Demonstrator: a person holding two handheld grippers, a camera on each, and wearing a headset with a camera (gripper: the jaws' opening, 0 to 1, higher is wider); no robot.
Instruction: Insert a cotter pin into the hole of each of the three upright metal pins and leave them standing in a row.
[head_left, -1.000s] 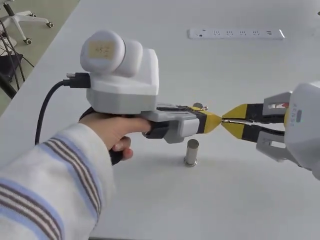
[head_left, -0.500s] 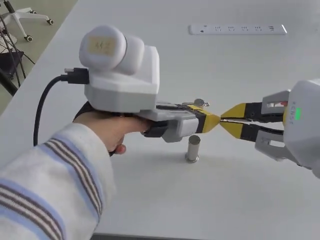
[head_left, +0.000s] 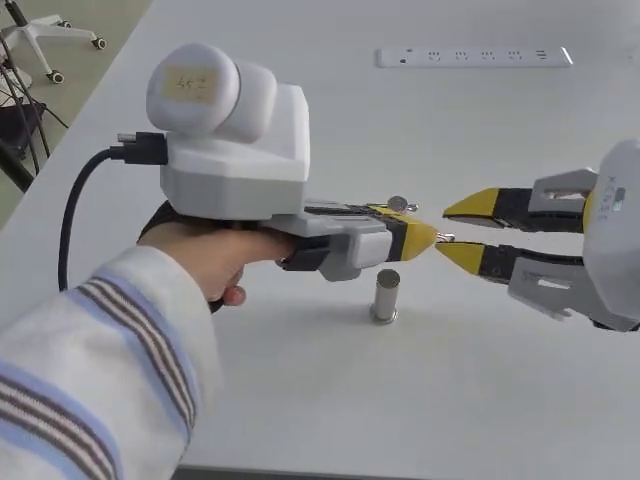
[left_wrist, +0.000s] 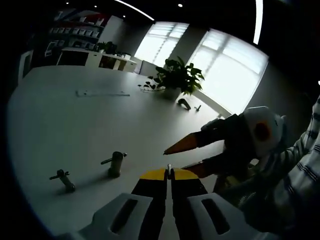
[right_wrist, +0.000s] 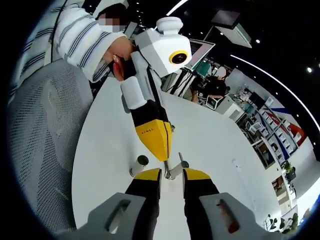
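**Cotter pin (left_wrist: 169, 168) nipped in L hand-held gripper (head_left: 428, 238); R hand-held gripper (head_left: 443, 229) spread**

Cotter pin: thin bright wire, pinched betw. the pressed-together jaws of the L hand-held gripper, above & slightly right of the bare metal pin (head_left: 385, 297). R hand-held gripper sits further right of that pin, jaws apart, one tip each side of the wire's free end; whether they touch it, can't tell. Both grippers have white moulded bodies, black mid-sections & pointed yellow wedge tips.

Bare metal pin: short dull-grey cylinder w/ flat top & wider foot, upright on the smooth matt white counter (head_left: 300, 400), just below the L jaws.

Second metal pin (left_wrist: 115, 164) & third metal pin (left_wrist: 63, 180) stand beyond it, each w/ a wire crosswise near the top. In the head view the L gripper's nose hides most of one.

Power strip (head_left: 470, 57) lies flat, well beyond the bare pin. Black cable (head_left: 80, 215) runs from the L gripper's rear, over a striped knit sleeve (head_left: 90, 380).
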